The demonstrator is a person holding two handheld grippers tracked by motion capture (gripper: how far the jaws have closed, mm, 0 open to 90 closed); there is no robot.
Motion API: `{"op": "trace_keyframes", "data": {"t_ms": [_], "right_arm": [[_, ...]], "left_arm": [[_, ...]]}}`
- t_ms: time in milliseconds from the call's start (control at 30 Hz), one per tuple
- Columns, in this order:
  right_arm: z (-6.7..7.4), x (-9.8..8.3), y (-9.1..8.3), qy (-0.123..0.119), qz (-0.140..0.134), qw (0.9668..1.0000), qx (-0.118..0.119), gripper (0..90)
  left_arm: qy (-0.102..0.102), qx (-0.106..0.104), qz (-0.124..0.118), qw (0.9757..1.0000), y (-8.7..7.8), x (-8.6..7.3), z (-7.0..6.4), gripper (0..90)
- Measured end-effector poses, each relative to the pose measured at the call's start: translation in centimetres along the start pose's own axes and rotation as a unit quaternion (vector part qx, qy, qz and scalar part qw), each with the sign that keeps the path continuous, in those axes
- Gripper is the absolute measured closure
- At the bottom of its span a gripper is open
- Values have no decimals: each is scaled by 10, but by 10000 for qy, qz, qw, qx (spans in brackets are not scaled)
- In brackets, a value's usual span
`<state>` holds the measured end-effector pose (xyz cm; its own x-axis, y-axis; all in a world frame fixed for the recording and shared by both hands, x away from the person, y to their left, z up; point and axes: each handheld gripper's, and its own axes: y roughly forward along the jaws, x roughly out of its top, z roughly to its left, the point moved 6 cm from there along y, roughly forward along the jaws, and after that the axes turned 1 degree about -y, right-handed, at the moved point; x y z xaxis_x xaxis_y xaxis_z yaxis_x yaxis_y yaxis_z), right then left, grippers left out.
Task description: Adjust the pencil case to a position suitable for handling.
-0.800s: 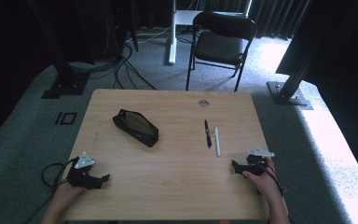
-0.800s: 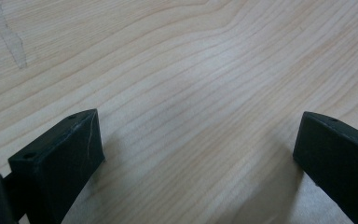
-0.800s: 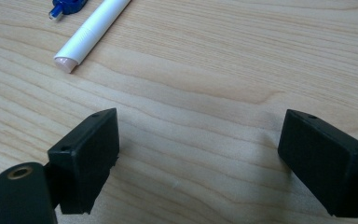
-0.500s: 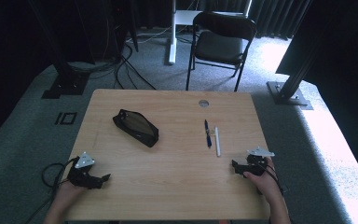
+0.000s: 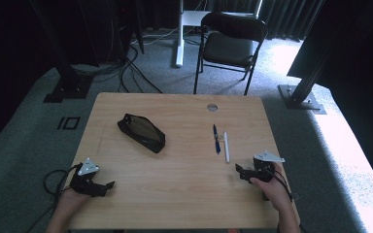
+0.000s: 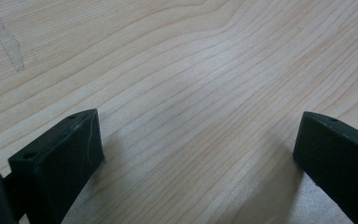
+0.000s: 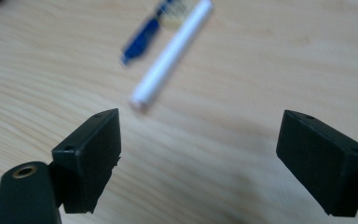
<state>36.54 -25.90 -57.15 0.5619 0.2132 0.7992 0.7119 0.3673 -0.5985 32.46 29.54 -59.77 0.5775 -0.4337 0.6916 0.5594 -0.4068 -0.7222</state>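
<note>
A black pencil case (image 5: 141, 132) lies left of centre on the wooden table (image 5: 184, 194). A blue pen (image 5: 216, 139) and a white pen (image 5: 227, 146) lie side by side right of centre. My right gripper (image 5: 240, 173) rests low at the table's right front, just below the pens, open and empty. In the right gripper view its jaws stand wide apart (image 7: 198, 135), with the white pen (image 7: 170, 56) and blue pen (image 7: 144, 35) a short way ahead. My left gripper (image 5: 106, 187) sits at the left front, open (image 6: 198, 140) over bare wood.
A round grommet hole (image 5: 212, 107) sits near the table's far edge. Behind the table stand a black folding chair (image 5: 230, 43), a white desk leg (image 5: 178, 34) and cables on the grey carpet. Dark frame posts (image 5: 303, 73) flank the table.
</note>
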Motion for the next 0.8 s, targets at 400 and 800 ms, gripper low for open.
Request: {"op": "trace_keyframes", "data": {"t_ms": [400,800], "right_arm": [[45,39,13,-354,-244,9979,482,152],[95,55,49,-741,-150,9924,969,153]], "left_arm": [[0,2,0,10000,0,0,0,16],[3,-2,1,10000,0,0,0,16]]}}
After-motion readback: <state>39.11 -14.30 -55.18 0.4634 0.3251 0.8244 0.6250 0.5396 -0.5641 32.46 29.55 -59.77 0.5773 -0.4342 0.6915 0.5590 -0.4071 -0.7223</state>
